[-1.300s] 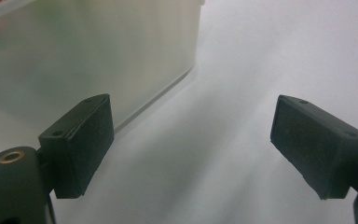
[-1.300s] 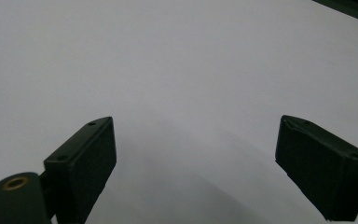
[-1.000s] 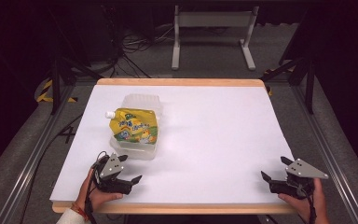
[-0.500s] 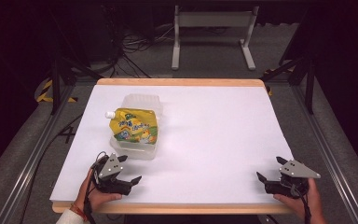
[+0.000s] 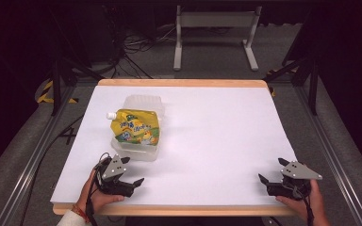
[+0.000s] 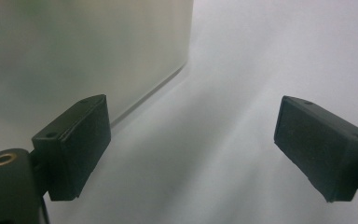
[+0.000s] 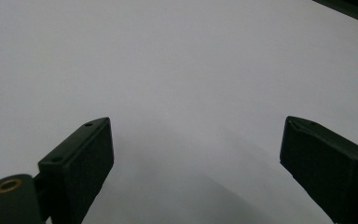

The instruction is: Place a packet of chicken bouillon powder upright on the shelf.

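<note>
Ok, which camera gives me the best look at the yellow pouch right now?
The high view: the yellow pouch lies whole and in focus on the clear container, white cap pointing left. The left gripper view catches a blurred pale wall, probably that container, beyond its open jaws, with no pouch print readable. The right gripper view faces the bare white table.

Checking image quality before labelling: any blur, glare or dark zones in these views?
High view: white table evenly lit, surroundings near black, yellow pouch readable. Left gripper view: translucent container soft and hazy, close jaws sharper. Right gripper view: jaws' soft shadow on the sheet, no glare.
</note>
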Demonstrator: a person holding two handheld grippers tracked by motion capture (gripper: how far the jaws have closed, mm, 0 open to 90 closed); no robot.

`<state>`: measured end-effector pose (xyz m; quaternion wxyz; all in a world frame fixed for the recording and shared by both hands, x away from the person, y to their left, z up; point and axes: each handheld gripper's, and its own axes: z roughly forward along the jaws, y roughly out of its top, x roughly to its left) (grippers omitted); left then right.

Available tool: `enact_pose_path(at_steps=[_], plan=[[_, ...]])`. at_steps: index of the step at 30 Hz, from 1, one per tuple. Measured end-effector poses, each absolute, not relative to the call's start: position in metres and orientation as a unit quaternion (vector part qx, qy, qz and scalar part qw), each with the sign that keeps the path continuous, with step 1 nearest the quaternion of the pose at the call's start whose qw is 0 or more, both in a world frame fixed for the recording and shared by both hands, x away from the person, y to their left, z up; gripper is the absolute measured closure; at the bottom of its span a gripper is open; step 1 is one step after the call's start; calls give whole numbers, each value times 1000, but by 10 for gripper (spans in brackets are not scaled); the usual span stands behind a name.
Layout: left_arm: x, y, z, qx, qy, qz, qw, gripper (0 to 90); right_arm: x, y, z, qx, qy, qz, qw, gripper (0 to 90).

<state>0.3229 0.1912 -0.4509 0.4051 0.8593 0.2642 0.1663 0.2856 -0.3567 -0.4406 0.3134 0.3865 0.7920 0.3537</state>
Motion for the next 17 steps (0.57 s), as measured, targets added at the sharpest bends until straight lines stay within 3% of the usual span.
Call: enact_pose_path(at_steps=[17], plan=[[324,190,-452,863,259,155,405,114,284,-352,-441,378,799,348,314,138]])
